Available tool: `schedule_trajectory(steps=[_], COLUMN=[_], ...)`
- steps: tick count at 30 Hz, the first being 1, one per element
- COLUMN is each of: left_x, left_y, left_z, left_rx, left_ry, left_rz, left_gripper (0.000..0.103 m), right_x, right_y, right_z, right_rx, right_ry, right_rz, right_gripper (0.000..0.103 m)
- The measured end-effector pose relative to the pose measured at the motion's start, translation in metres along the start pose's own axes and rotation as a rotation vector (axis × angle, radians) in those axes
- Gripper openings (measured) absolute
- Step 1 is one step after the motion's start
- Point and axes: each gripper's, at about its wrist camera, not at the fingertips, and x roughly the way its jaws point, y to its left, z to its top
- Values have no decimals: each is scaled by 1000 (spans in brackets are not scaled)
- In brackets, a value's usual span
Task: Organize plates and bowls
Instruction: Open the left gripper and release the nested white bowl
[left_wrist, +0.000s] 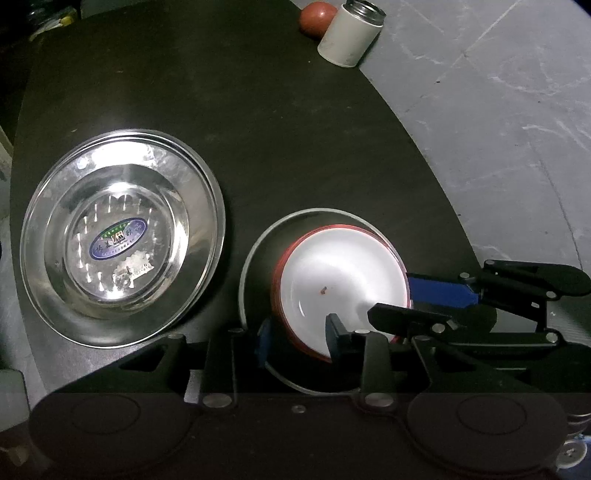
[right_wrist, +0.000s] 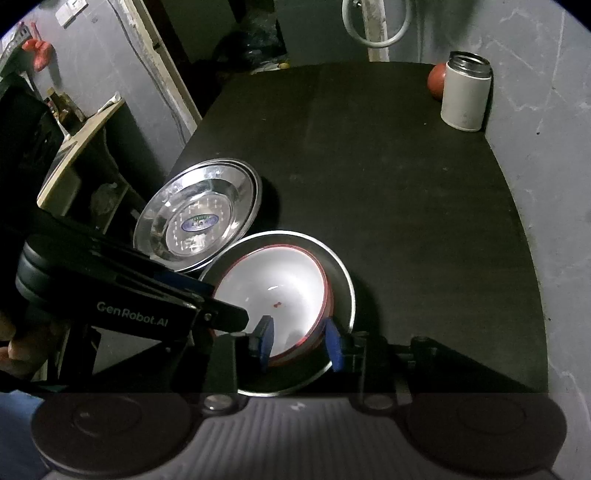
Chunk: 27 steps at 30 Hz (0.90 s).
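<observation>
On the dark surface (right_wrist: 406, 206) a white bowl with a red rim (left_wrist: 343, 273) sits nested inside a shallow steel dish (left_wrist: 255, 254) near the front edge. Both grippers are at that bowl. The left gripper (left_wrist: 301, 341) has its blue-padded fingers (left_wrist: 263, 341) set either side of the bowl's near rim, one outside the red wall and one inside on the white, close against it but whether they truly pinch it I cannot tell. The right gripper (right_wrist: 301, 343) comes in from the other side, its fingers (right_wrist: 334, 345) likewise straddling the bowl's rim, a moderate gap between them, the grip itself not clear. To the left of the nested pair lies a stack of steel plates (left_wrist: 122, 236), the top one bearing an oval blue sticker, its edge just beside the dish. At the far corner stand a white canister (right_wrist: 466, 92) and a red round fruit (right_wrist: 436, 79) behind it.
</observation>
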Motion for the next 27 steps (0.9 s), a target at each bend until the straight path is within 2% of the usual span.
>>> schedule_trajectory(steps=[7,12,19,20,21,23,27], left_x=[-5,-11,-23,-25,-27,-30,-36], left_y=[0,1,4,4,5,7,12], left_z=[-3,-4,-6,-7,-7,-8,-10], left_rx=[11,20,20,19,15,10,-3], left_ry=[-9,-28,-67,-74,-82,-94,-108], left_rz=[-12,-24,-42,-43,-34,-6,-5], left_gripper=[35,40,48,53,71,89,93], right_x=[-5,-9,-17,-18,-19,-20,-22], right_y=[3,6,4,4,4,4,9], right_z=[-1,-3,-8,-9,-10,-11,-14], right_rx=[9,22,67,72,79,86,93], right_ry=[-15,-34,-71,-76,-80,-85,-98], right_rz=[-12,-30,-63,-68,-73,-81,-99], right_gripper=[40,45,58,61,63,75,84])
